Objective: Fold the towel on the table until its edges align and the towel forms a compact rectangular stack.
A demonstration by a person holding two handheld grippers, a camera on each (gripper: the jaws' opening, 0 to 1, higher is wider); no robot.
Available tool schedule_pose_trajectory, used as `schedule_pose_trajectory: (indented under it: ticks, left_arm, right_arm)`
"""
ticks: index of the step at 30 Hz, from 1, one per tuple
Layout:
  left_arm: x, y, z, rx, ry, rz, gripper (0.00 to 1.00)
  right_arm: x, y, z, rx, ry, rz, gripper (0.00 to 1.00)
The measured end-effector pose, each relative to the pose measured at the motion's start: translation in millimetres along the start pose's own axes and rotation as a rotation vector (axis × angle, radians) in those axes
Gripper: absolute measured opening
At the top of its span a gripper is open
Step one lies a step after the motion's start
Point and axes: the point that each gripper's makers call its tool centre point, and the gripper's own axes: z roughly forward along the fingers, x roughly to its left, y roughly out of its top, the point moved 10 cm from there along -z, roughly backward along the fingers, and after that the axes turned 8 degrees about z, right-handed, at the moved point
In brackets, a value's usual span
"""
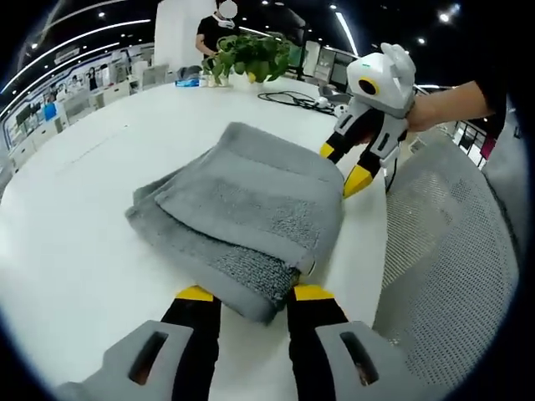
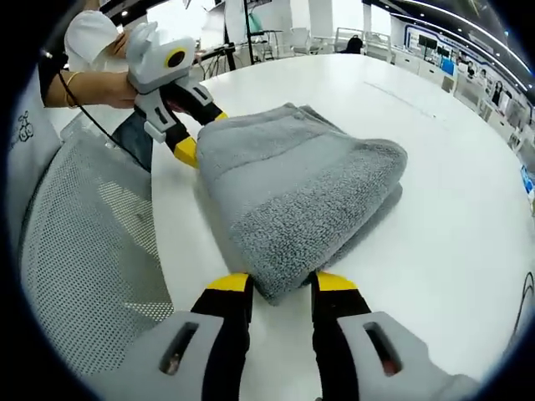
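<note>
- The grey towel (image 1: pixel 242 221) sits folded in layers on the white table (image 1: pixel 75 251), and here in the left gripper view its nearest corner points straight at us at 6 o'clock.
- The left gripper (image 1: pixel 253 294) has its yellow-tipped jaws spread either side of that corner, not pinching it.
- Up at 2 o'clock in the same view, the right gripper (image 1: pixel 341 167) comes in, a hand (image 1: pixel 422 113) behind it, jaws apart at the towel's far edge.
- Only this view gives us the potted plant (image 1: pixel 249 57) at 12 o'clock and a black cable (image 1: pixel 288 98) beside it.
- Switch to the right gripper view: the towel (image 2: pixel 301 188) shows its thick rolled fold, the right gripper (image 2: pixel 282 284) open around the near end.
- The left gripper (image 2: pixel 194 134) appears at 11 o'clock, jaws parted, touching the towel.
- A grey mesh chair (image 2: pixel 92 259) fills 9 o'clock.
</note>
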Motion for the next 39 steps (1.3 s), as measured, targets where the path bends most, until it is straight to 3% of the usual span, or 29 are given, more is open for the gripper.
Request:
schedule_pose_trajectory:
  ticks: [9,17,31,39]
  left_arm:
    - [31.7,12.5,14,-0.015,0.041,-0.032,0.3]
    - [51.3,20.2,21,-0.022,0.054,-0.065,0.26]
    - [53.1,21.0,21,-0.021,0.081,-0.113,0.28]
    - [45.4,14.6,1,-0.083,0.128,-0.213,0.38]
  right_arm:
    - [-27,20.4,5,-0.039,-0.051,0.033,0.26]
    - [-37,30.6,7,-0.063,-0.069,0.076,0.25]
    - [-39,31.4,5,-0.083,-0.085,0.132,0.26]
    - [-36,23.9,-6,-0.127,-0.096,0.208,0.27]
